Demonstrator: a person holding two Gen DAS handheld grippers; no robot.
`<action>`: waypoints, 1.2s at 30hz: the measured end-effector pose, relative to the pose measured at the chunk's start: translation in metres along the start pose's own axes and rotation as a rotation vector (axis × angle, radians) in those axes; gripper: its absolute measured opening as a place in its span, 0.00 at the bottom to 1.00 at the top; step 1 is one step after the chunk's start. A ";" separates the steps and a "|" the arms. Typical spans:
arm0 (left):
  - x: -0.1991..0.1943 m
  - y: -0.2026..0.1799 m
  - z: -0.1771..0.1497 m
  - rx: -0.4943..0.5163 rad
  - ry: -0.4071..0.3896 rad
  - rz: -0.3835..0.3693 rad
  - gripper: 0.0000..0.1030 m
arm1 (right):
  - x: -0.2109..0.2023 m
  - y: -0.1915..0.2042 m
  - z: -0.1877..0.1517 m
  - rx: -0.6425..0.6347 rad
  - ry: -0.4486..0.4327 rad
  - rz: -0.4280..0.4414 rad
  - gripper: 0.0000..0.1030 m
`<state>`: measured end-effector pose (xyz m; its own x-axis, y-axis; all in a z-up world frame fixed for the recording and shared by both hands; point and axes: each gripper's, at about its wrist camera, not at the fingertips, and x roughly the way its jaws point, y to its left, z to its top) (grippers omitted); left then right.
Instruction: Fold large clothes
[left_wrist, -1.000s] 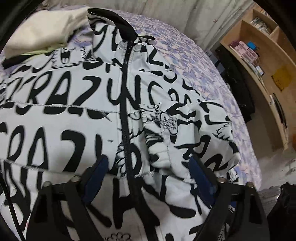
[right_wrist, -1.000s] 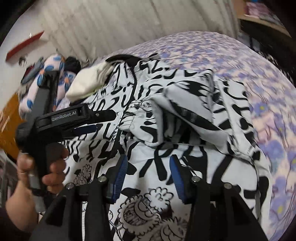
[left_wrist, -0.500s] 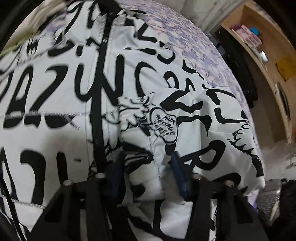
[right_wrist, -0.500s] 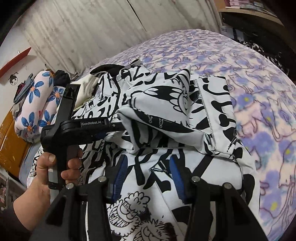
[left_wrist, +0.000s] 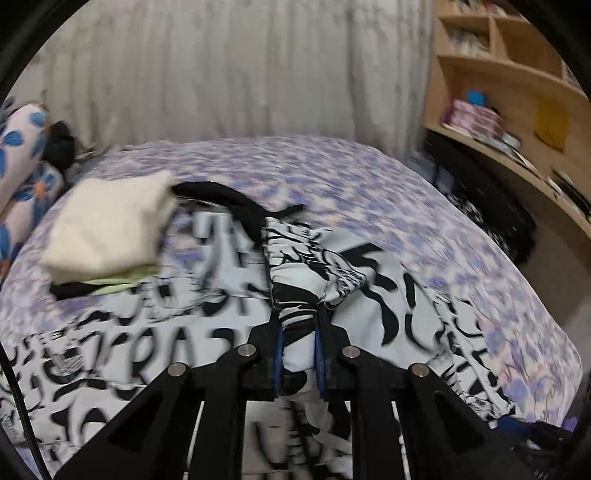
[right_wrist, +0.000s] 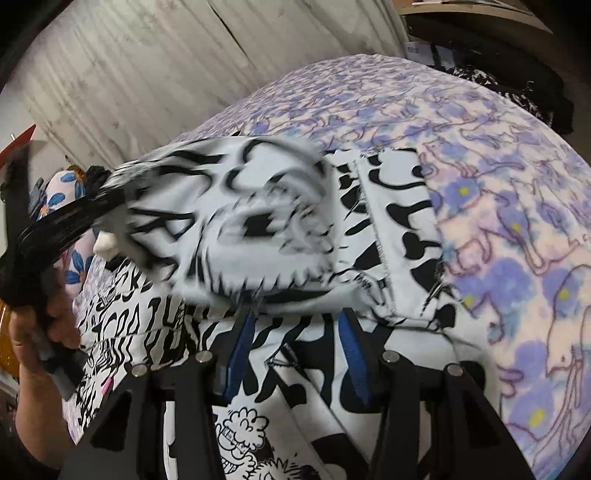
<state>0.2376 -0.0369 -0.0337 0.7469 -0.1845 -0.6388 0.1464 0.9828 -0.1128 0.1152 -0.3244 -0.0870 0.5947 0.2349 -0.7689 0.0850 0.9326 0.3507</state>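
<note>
A white jacket with black lettering (left_wrist: 155, 343) lies spread on the bed, its black collar (left_wrist: 225, 203) at the far end. My left gripper (left_wrist: 298, 332) is shut on a bunched fold of the jacket's right sleeve (left_wrist: 314, 269) and holds it lifted. In the right wrist view the lifted sleeve (right_wrist: 236, 221) stretches, blurred, from the left gripper (right_wrist: 55, 221) at the left. My right gripper (right_wrist: 295, 325) is open, its blue pads (right_wrist: 351, 354) just under the lifted fold, low over the jacket's body (right_wrist: 280, 373).
A purple flowered bedspread (left_wrist: 369, 184) covers the bed. A folded cream garment (left_wrist: 110, 221) lies at the jacket's far left. Flowered pillows (left_wrist: 22, 155) sit at the left edge. Wooden shelves (left_wrist: 517, 92) stand at the right, a curtain (left_wrist: 221, 74) behind.
My left gripper closed on the sleeve fold and lifted it up and back toward the jacket's middle. My right gripper stayed open and low over the jacket.
</note>
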 end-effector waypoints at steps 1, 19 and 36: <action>0.001 0.012 -0.005 -0.018 0.022 0.005 0.11 | 0.000 0.000 0.001 0.002 0.000 -0.005 0.46; 0.088 0.085 -0.076 -0.224 0.395 -0.081 0.69 | 0.012 -0.034 0.104 0.088 0.003 -0.132 0.71; 0.115 0.072 -0.041 -0.150 0.310 -0.018 0.14 | 0.123 -0.089 0.155 0.038 0.094 -0.190 0.03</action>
<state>0.3075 0.0130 -0.1468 0.5091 -0.2132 -0.8339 0.0435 0.9740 -0.2225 0.3047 -0.4205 -0.1302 0.4877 0.0817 -0.8692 0.2197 0.9521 0.2128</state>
